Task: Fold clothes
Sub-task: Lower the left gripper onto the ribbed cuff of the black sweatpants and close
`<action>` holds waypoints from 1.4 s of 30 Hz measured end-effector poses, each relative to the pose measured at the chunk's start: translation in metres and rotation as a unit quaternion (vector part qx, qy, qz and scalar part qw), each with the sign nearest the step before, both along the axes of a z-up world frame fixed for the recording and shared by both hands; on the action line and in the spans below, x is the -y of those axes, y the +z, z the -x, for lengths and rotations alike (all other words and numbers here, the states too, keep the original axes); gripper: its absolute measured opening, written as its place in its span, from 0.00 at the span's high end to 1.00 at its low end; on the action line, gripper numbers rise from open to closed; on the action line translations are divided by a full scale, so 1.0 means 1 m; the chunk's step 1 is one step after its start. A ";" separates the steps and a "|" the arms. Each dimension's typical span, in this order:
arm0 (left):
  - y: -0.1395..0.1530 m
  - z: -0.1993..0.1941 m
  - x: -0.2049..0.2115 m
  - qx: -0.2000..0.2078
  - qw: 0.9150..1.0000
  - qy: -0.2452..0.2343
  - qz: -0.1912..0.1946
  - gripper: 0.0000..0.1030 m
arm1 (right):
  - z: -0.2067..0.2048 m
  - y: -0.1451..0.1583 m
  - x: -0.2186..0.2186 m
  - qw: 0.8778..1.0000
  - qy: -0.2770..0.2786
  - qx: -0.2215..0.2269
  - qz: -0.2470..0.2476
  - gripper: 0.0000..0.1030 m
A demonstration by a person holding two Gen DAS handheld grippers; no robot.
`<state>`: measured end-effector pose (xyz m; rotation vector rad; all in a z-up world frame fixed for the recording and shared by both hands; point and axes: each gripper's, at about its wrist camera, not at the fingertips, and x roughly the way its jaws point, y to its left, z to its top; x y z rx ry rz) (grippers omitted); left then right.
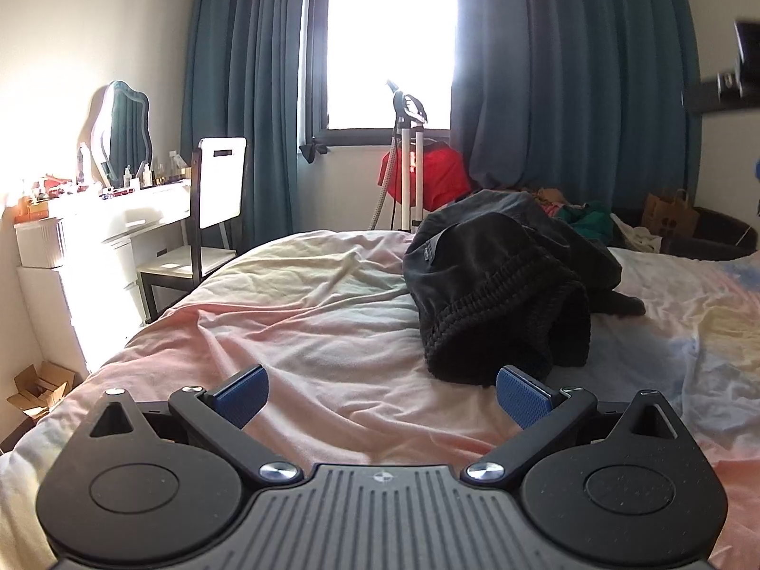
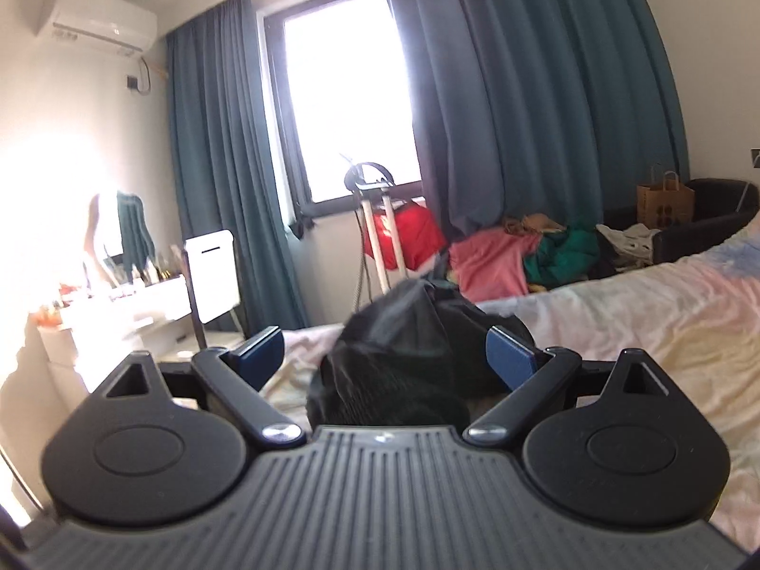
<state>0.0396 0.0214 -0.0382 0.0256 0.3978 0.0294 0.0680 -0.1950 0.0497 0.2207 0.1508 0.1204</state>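
Black garment lies in a rumpled heap on the bed, both left tongs and right tongs gaping, gripping nothing; risk: a pinch into bunched layers could also snag the loose sheet.

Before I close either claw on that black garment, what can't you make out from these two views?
- Black garment: its type and layout, bunched up; far side hidden in left wrist view.
- Right wrist view: garment blurred; near edge hidden behind right claw body.
- Dressing table: washed out by glare.
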 end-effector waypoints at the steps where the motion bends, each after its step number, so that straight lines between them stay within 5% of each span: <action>1: -0.003 -0.003 0.001 -0.005 1.000 -0.005 -0.001 0.00 | -0.004 0.004 0.002 1.000 0.005 0.004 -0.005 0.09; 7: -0.023 -0.024 0.011 -0.035 0.999 -0.037 -0.006 0.00 | -0.012 -0.027 0.032 0.999 0.006 0.017 -0.030 0.09; 17: -0.066 -0.138 0.045 -0.057 0.996 -0.038 -0.050 0.03 | -0.027 -0.054 0.068 0.997 -0.046 0.007 -0.066 0.13; 21: -0.076 -0.188 0.033 -0.077 0.997 -0.005 0.030 0.13 | -0.041 -0.071 0.072 0.995 -0.041 -0.025 -0.084 0.25; 27: -0.081 -0.222 0.053 -0.070 0.997 -0.028 -0.022 0.20 | -0.064 -0.089 0.066 0.995 -0.013 -0.055 -0.088 0.25; 29: -0.082 -0.233 0.060 -0.067 0.996 -0.036 -0.042 0.33 | -0.070 -0.094 0.065 0.994 -0.014 -0.063 -0.091 0.25; 31: -0.075 -0.236 0.064 -0.050 0.996 -0.048 -0.054 0.60 | -0.076 -0.100 0.063 0.993 -0.014 -0.071 -0.094 0.25; 34: -0.057 -0.234 0.056 -0.017 0.998 -0.023 -0.050 0.87 | -0.083 -0.106 0.061 0.992 -0.015 -0.082 -0.099 0.25; 42: 0.018 -0.185 0.017 0.081 0.996 -0.021 -0.024 0.92 | -0.074 -0.106 0.054 0.993 -0.022 -0.081 -0.079 0.25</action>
